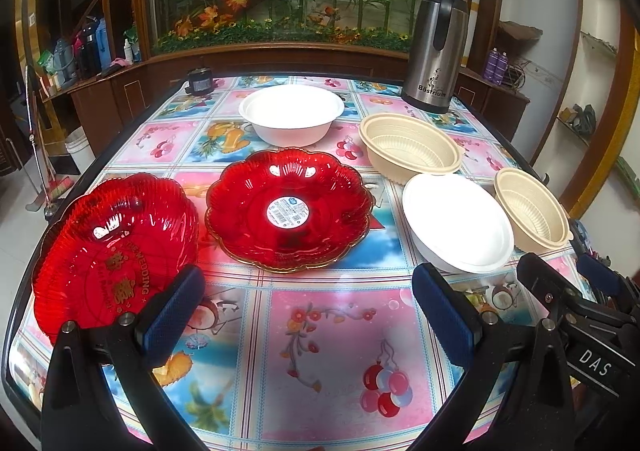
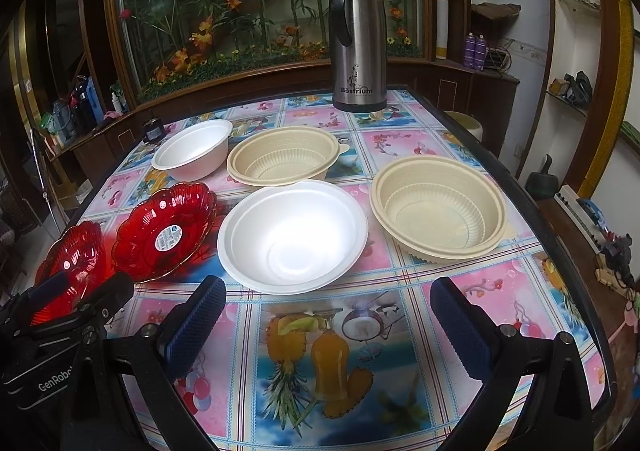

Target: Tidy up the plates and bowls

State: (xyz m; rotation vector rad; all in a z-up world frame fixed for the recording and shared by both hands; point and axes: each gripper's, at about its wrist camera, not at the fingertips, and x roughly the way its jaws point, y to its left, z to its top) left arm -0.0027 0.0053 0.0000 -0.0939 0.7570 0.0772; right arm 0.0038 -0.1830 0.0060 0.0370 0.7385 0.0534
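Note:
Two red scalloped plates sit on the table: one with a round sticker [image 1: 289,211] [image 2: 166,233] at the centre-left, one with gold lettering [image 1: 114,251] [image 2: 72,267] at the left edge. Two white bowls, near [image 1: 458,223] [image 2: 294,235] and far [image 1: 292,113] [image 2: 192,149]. Two beige ribbed bowls, near [image 1: 530,209] [image 2: 438,207] and far [image 1: 412,143] [image 2: 284,159]. My left gripper [image 1: 308,315] is open and empty above the table's front, its left finger beside the lettered plate. My right gripper [image 2: 330,327] is open and empty, just in front of the near white bowl.
A steel thermos jug [image 1: 436,47] [image 2: 358,43] stands at the table's far right. A small dark jar [image 1: 200,82] [image 2: 154,129] sits at the far left. The table [image 1: 340,351] has a patterned cloth and dark rim. Cabinets and shelves surround it.

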